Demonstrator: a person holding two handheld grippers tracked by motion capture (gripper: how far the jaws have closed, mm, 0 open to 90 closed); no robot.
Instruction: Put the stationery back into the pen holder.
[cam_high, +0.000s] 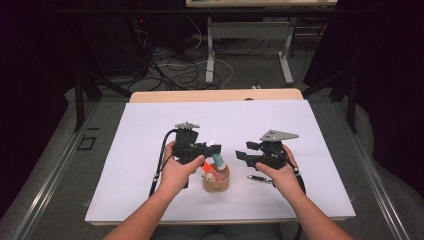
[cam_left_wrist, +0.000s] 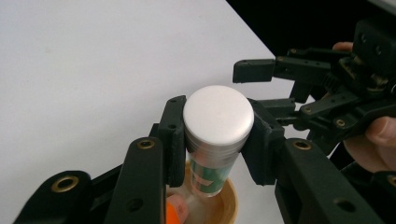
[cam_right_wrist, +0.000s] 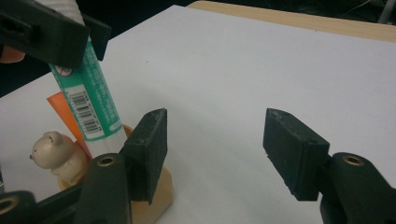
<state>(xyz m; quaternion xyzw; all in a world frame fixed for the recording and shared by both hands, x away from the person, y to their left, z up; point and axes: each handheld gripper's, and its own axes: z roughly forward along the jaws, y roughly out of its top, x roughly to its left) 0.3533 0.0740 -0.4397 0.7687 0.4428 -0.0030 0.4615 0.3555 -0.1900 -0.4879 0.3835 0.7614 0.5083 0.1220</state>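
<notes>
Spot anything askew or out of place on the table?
A black pen lies loose on the white sheet, outside the round holder. The green-labelled tube leans in the holder, gripped by the left claw.

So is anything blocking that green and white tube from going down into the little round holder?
Partly. The left gripper holds the tube with its lower end already in the holder, sharing it with an orange item and a small animal figure.

high view: up above, looks down at wooden cup (cam_high: 216, 181) | both gripper views: very close, share that cup
</notes>
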